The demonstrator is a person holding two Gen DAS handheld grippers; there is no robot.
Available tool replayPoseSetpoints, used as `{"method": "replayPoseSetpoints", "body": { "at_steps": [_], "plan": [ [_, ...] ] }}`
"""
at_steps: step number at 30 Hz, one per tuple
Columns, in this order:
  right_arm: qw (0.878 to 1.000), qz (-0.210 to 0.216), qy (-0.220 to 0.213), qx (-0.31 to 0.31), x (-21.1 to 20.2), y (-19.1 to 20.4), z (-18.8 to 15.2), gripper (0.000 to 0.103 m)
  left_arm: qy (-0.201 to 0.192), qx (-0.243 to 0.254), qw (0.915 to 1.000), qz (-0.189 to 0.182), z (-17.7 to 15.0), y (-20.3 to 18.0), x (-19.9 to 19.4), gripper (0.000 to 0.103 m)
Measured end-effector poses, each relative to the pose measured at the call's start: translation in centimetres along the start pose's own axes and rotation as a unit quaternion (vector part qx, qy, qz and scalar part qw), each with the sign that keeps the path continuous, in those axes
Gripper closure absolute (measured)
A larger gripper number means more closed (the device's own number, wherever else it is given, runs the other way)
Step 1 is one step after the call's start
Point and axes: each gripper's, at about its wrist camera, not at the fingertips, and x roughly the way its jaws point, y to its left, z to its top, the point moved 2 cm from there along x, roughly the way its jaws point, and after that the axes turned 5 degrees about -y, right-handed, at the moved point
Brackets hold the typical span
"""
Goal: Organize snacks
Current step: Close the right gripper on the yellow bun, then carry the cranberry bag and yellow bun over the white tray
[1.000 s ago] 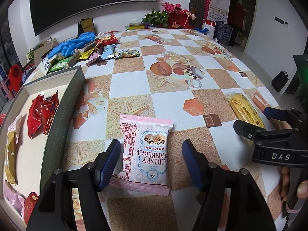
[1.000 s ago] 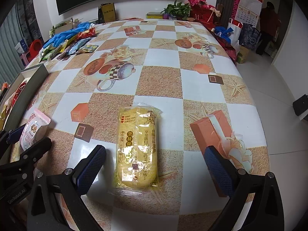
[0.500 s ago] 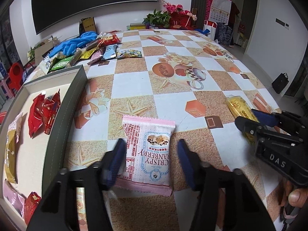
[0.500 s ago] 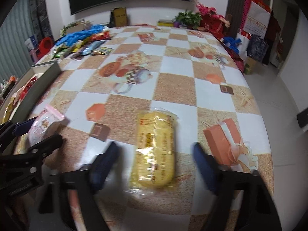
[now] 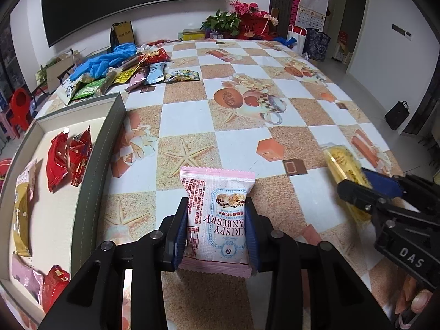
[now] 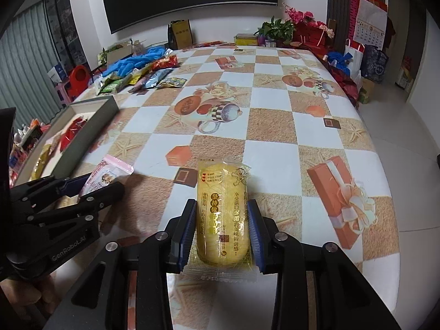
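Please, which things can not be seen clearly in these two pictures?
- Left wrist view: the yellow packet is partly covered by the right gripper.
- Left wrist view: the tray is cut off by the picture edge.
- Right wrist view: the pink packet is partly hidden behind the left gripper.

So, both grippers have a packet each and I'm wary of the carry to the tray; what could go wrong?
The left gripper, closing, pinches the pink cranberry packet at its sides; the soft wrapper may buckle and slip. The right gripper, also closing, could crush the yellow packet. Both heading for the tray, they might collide.
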Motion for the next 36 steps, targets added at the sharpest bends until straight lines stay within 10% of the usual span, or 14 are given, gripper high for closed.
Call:
{"method": "replayPoseSetpoints", "body": {
  "at_steps": [36],
  "plan": [
    [0.985, 0.148, 0.005, -0.086, -2.1, 16.1, 2.9, 0.065, 0.007, -0.098, 0.9918, 0.082, -1.3, 14.3, -8.5, 0.063]
  ]
}}
